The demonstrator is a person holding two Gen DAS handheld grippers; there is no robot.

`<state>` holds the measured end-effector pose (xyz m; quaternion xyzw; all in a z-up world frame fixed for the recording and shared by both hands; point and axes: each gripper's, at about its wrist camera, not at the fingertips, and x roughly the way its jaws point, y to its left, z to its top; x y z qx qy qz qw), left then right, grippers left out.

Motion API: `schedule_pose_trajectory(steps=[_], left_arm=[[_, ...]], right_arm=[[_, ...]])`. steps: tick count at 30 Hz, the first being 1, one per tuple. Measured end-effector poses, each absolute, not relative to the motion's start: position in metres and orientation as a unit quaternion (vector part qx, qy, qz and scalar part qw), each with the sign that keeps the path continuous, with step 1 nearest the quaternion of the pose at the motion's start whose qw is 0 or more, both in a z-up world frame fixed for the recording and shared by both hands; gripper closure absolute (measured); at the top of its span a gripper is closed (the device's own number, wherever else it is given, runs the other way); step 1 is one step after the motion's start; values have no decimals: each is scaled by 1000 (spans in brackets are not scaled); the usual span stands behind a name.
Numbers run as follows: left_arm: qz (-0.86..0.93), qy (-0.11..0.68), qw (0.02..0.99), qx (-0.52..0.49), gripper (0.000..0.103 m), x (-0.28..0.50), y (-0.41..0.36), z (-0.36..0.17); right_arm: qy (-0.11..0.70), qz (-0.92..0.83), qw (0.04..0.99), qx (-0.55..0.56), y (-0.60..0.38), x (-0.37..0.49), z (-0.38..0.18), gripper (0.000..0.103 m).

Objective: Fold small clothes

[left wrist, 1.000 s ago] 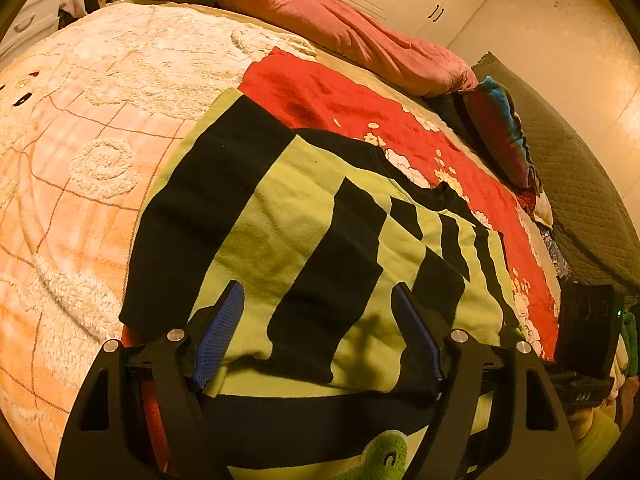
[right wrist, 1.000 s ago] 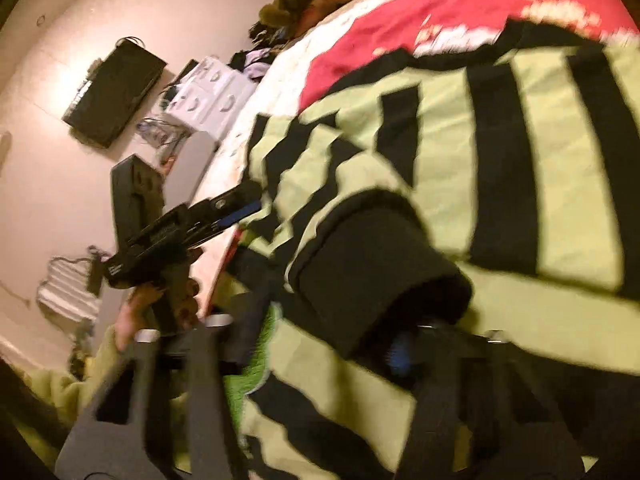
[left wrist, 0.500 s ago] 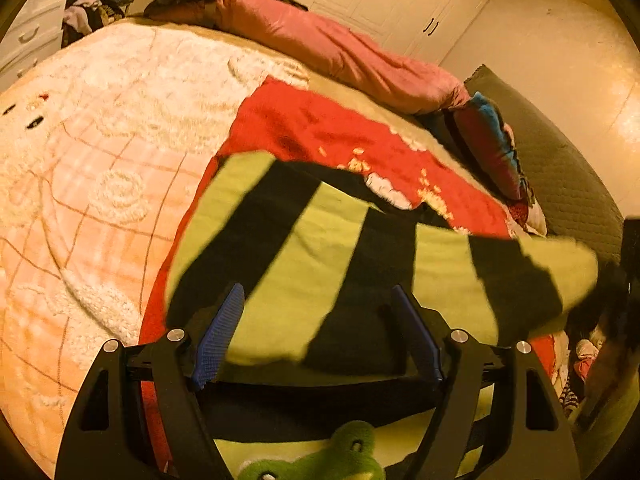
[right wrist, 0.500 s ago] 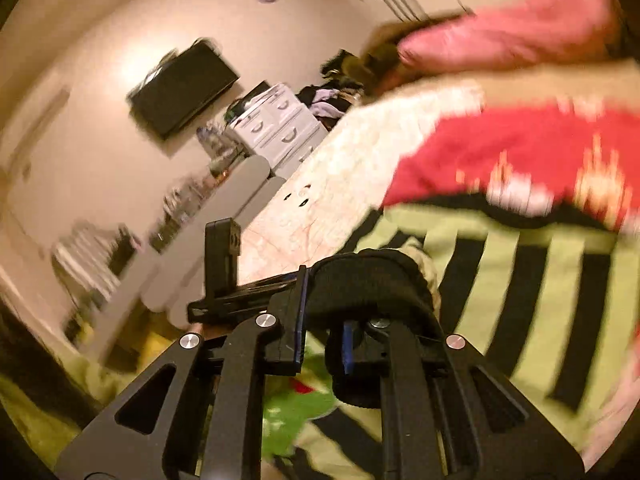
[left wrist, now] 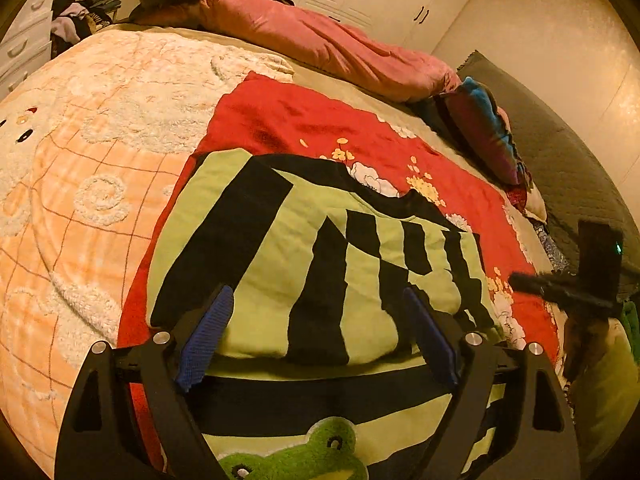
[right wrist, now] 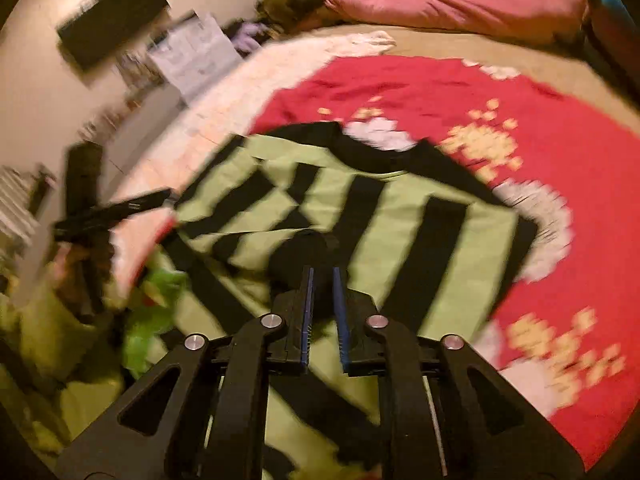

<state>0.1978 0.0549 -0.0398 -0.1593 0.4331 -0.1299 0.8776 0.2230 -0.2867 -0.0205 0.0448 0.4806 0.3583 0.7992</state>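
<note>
Hovering over the striped sweater (left wrist: 304,264), my left gripper (left wrist: 320,320) is opening, its blue pads wide apart and pressing on nothing. The sweater lies flat on the red blanket (left wrist: 320,120) on the bed, sleeves folded across its body. My right gripper (right wrist: 322,280) is nearly closed above the sweater, holding nothing.

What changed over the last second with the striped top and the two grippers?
The right gripper carried the black cuff across the striped top, laid that sleeve over the body, let go and pulled back empty, jaws nearly shut. The left gripper is opening, nothing between its pads. The red blanket stayed put.
</note>
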Motion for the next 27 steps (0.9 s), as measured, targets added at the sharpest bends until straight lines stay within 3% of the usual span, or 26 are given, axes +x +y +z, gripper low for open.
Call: schedule_pose_trajectory(steps=[2, 6, 11, 14, 15, 17, 18, 19, 22, 27], left_arm=[[-128, 436, 876, -159, 18, 200, 54, -42], [-132, 444, 872, -155, 18, 204, 45, -45], [-150, 453, 870, -122, 18, 219, 19, -46], [-158, 476, 859, -105, 18, 231, 0, -62], [-159, 483, 856, -96, 18, 234, -6, -68], [-156, 491, 853, -81, 18, 237, -13, -76], [-155, 497, 850, -80, 18, 238, -16, -81], [-155, 501, 847, -83, 18, 239, -17, -85], [-153, 503, 846, -82, 17, 239, -18, -90], [-153, 504, 846, -86, 17, 240, -18, -93]], right_arm=[[475, 380, 790, 75, -282, 209, -30, 78], [487, 375, 785, 80, -266, 202, -48, 70], [493, 354, 789, 92, -254, 211, -67, 49], [508, 332, 788, 100, -254, 216, -79, 49], [505, 338, 787, 108, -255, 214, -80, 51], [502, 355, 781, 111, -255, 209, -80, 72], [500, 362, 779, 108, -254, 207, -79, 94], [496, 381, 772, 113, -255, 202, -76, 98], [483, 436, 754, 91, -248, 180, -64, 100], [541, 403, 739, -1, -223, 166, -95, 99]])
